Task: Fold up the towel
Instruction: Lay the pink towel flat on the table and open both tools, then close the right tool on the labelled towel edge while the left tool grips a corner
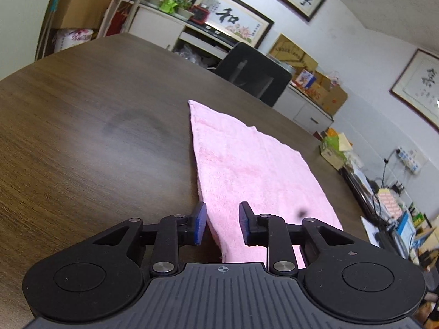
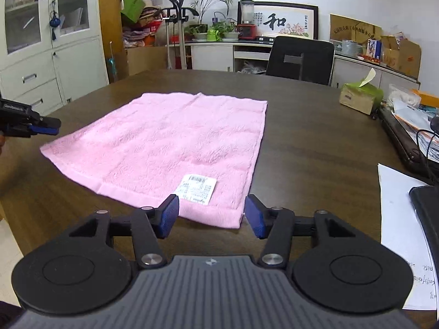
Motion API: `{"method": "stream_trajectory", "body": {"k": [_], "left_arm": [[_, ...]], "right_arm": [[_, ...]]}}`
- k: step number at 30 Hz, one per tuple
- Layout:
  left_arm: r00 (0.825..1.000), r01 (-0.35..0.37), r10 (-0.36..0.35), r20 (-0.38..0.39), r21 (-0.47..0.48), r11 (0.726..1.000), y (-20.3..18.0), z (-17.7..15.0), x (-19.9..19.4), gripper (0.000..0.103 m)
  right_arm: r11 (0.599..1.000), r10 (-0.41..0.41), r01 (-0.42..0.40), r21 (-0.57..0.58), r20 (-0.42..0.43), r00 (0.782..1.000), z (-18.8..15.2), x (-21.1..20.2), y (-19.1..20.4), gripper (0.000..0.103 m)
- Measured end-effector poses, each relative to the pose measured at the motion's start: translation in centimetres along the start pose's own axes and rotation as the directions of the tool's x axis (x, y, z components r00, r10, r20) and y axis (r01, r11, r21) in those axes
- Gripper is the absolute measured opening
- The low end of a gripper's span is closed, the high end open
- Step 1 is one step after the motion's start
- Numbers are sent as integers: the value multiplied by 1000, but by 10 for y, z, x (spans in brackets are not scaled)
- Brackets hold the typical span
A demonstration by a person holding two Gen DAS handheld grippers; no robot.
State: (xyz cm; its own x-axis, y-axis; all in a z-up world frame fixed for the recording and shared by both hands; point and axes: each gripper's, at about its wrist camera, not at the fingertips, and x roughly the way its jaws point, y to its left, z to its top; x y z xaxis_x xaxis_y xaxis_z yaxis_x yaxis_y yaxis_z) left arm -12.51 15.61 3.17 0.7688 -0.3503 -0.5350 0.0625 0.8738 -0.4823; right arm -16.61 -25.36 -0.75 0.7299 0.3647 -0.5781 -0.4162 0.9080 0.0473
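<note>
Two hand-held grippers are working at the near edge of a pink towel (image 2: 170,148) that is lying spread flat on a dark wood-grain surface (image 2: 315,137), toward the middle of it and reaching close to its near edge. No earlier frame is given, so only the present stance is told. The right hand-held gripper (image 2: 211,216) is hovering at the towel's near right corner; its blue pads (image 2: 167,218) are standing well apart, with that corner lying between them and neither pad pressing on the cloth. A white printed label (image 2: 196,187) is lying on the towel just beyond this corner. The left hand-held gripper (image 1: 222,223) is sitting at the towel's (image 1: 247,164) near left corner; its pads (image 1: 199,223) are standing partly apart, the left one just beside the towel's left edge and the right one over the cloth, and the fabric is running between them without being clamped. In the right wrist view this left hand-held gripper (image 2: 45,128) is showing at the picture's left margin, just beside the same corner. A small dark spot (image 1: 301,213) is showing on the towel near the left gripper's right finger. Beyond the far edge of the surface a black chair (image 2: 300,59) is standing, and near the right edge a green tissue box (image 2: 359,96) and loose white papers (image 2: 397,233) are resting.
</note>
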Motion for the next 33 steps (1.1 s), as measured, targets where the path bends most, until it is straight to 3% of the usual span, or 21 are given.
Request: {"method": "stream_trajectory", "body": {"k": [5, 9, 13, 18, 26, 33], "left_arm": [[1000, 24, -24, -7, 140, 990, -25, -17, 1, 41], [999, -18, 10, 33, 242, 970, -42, -25, -2, 63], [996, -76, 53, 77, 326, 942, -52, -29, -3, 63], [995, -97, 82, 55, 368, 925, -55, -39, 5, 63], [996, -82, 85, 4, 332, 940, -55, -44, 16, 59], [993, -97, 110, -34, 275, 957, -49, -42, 18, 39]], "right_arm": [[1000, 8, -7, 23, -28, 1000, -5, 12, -4, 56], [1000, 11, -10, 25, -38, 999, -6, 17, -6, 57], [999, 17, -16, 33, -34, 999, -5, 21, -6, 61], [1000, 6, -5, 15, -39, 999, -4, 22, -2, 60], [1000, -10, 9, -6, -45, 999, -4, 22, 3, 60], [1000, -16, 16, -1, -43, 999, -5, 21, 4, 55]]}}
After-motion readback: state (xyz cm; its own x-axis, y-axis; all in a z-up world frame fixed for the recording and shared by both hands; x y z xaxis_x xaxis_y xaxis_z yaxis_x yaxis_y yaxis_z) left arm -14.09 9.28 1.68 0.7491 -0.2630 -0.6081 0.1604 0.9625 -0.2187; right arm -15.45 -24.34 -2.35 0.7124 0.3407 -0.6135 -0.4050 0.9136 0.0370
